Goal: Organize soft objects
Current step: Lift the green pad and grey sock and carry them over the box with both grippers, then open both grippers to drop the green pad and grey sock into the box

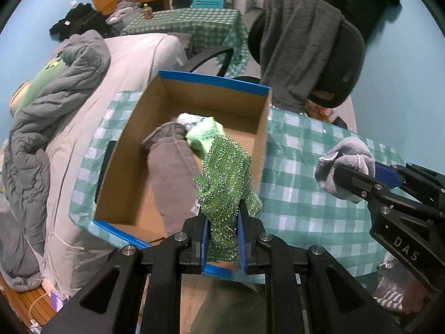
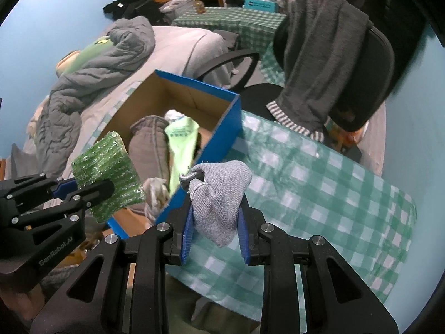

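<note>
My left gripper [image 1: 222, 222] is shut on a glittery green cloth [image 1: 226, 172] and holds it over the near end of an open cardboard box with blue edges [image 1: 214, 79]. The box holds a rolled grey garment [image 1: 169, 172] and a pale green cloth [image 1: 204, 135]. My right gripper [image 2: 215, 211] is shut on a grey knitted cloth [image 2: 219, 194], held above the checked tablecloth [image 2: 319, 194] just right of the box's blue side [image 2: 222, 136]. The left gripper with the green cloth [image 2: 107, 172] shows at the left of the right wrist view.
An office chair with a dark grey garment draped over it [image 1: 300, 50] stands behind the table. A bed with a grey quilt [image 1: 55, 89] lies left of the box. A second checked table [image 1: 194, 22] stands further back.
</note>
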Demonstrator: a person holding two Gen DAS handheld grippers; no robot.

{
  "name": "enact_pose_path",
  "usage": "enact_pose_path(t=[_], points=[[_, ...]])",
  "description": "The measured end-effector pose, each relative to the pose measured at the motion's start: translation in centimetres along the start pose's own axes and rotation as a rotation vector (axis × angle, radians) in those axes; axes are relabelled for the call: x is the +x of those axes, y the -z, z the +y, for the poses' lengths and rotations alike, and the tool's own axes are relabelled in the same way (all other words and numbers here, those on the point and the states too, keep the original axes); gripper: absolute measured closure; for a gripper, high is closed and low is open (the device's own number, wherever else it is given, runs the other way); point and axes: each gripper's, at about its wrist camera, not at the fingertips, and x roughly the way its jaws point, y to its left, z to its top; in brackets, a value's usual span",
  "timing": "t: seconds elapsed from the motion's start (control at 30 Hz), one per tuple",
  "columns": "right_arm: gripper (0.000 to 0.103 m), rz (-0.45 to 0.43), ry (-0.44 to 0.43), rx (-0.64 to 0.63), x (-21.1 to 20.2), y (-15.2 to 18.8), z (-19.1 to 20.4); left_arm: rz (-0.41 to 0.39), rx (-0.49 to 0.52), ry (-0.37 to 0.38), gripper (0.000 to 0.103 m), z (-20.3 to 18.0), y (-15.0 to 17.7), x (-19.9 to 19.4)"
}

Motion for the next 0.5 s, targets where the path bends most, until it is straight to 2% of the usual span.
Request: enact_pose_path(t=[0.5], points=[[0.077, 0.033, -0.024, -0.052, 3.6, -3.3, 4.3, 0.020, -0.031, -0.047, 0.086, 5.0, -1.3, 2.6]])
